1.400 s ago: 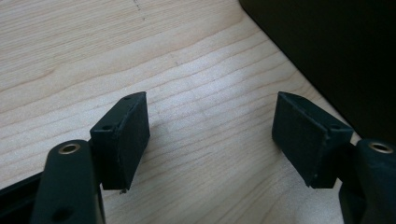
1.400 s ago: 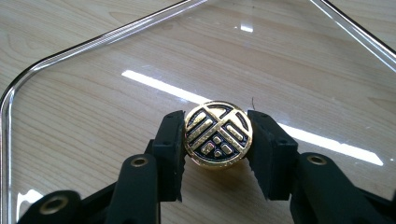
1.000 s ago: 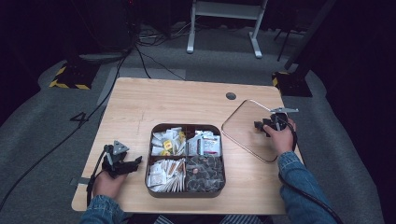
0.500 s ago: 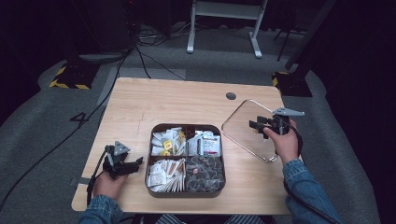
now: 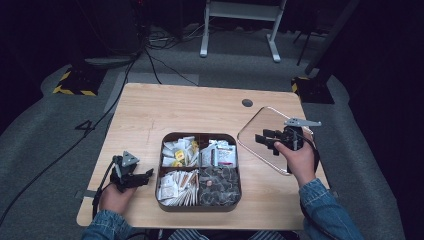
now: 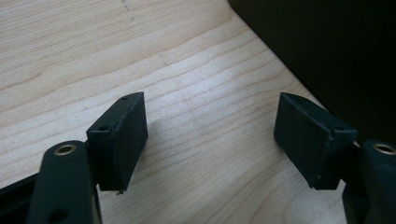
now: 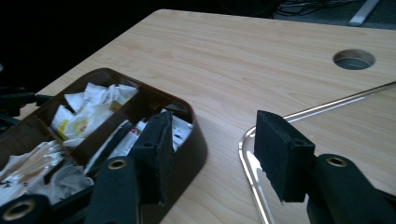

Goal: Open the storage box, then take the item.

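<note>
Left gripper (image 5: 145, 174): near the desk's (image 5: 200, 107) front left corner, held low over the wood by the left hand (image 5: 114, 197); it points right, toward the box. In the left gripper view its jaws stand well apart with bare wood between them and the box's dark wall at the upper right.

Left forearm: a denim sleeve (image 5: 105, 227) comes in over the front edge, the hand wrapped round the gripper's body from behind.

Box (image 5: 199, 137): a dark brown, rounded, nearly square box at the middle of the desk's front half, split into four compartments holding paper packets and sachets. Its sides run square with the desk's edges.

Lid (image 5: 257, 127): a clear, rounded square sheet with a shiny rim, lying flat near the desk's right edge, just beside the box's back right corner. It sits turned like a diamond, one corner toward the back edge.

Right gripper (image 5: 261, 139): above the lid's middle, pointing left toward the box, jaws spread apart and holding nothing. In the right gripper view (image 7: 210, 154) the lid's rim runs under the jaws.

Right hand (image 5: 297, 160): grips from behind, the forearm slanting in from the front right corner.
</note>
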The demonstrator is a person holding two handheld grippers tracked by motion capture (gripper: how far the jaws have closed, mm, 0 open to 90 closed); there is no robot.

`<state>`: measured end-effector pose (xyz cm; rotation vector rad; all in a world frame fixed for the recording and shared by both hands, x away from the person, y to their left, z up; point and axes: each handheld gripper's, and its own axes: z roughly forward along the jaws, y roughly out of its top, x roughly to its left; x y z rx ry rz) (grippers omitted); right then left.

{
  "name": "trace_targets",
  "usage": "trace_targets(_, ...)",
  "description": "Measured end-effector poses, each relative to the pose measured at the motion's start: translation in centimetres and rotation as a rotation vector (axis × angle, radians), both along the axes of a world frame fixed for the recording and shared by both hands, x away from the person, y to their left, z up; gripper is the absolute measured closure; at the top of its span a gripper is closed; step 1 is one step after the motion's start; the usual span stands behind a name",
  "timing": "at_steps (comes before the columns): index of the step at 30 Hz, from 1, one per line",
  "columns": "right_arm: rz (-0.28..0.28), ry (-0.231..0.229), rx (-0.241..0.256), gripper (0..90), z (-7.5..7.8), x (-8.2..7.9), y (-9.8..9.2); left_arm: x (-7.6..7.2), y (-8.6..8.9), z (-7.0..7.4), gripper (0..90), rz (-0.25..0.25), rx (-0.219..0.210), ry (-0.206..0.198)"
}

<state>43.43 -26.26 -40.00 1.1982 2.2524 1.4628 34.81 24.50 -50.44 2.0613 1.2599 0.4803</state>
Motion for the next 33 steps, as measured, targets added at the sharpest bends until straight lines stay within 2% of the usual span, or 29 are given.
trace_targets(4, 0.029, -0.001, 0.022, 47.7, 0.4, -0.4, 1.4, -0.1, 0.0, 0.0, 21.3, -0.030, 0.004, 0.004)
trace_targets(6, 0.046, -0.007, 0.044, 47.7, 0.6, -0.5, 2.1, -0.2, 0.0, 0.0, 21.3, -0.030, 0.003, 0.003)
trace_targets(9, 0.064, -0.006, 0.049, 47.6, 0.7, -0.5, 3.0, -0.2, 0.0, -0.1, 21.3, -0.030, 0.003, 0.002)
trace_targets(13, 0.084, 0.002, 0.033, 47.9, 0.7, -0.5, 4.3, -0.2, 0.0, -0.1, 21.3, -0.030, 0.003, 0.002)
trace_targets(18, 0.109, 0.033, 0.028, 47.5, 0.7, -0.4, 5.8, -0.1, 0.0, -0.1, 21.4, -0.029, 0.002, 0.003)
trace_targets(25, 0.144, 0.068, -0.015, 47.6, 0.5, -0.2, 7.6, -0.1, 0.0, 0.0, 21.4, -0.031, 0.005, 0.004)
trace_targets(33, 0.177, 0.146, -0.047, 47.7, -0.6, -0.1, 9.5, -0.2, 0.0, -0.1, 21.4, -0.027, 0.002, 0.003)
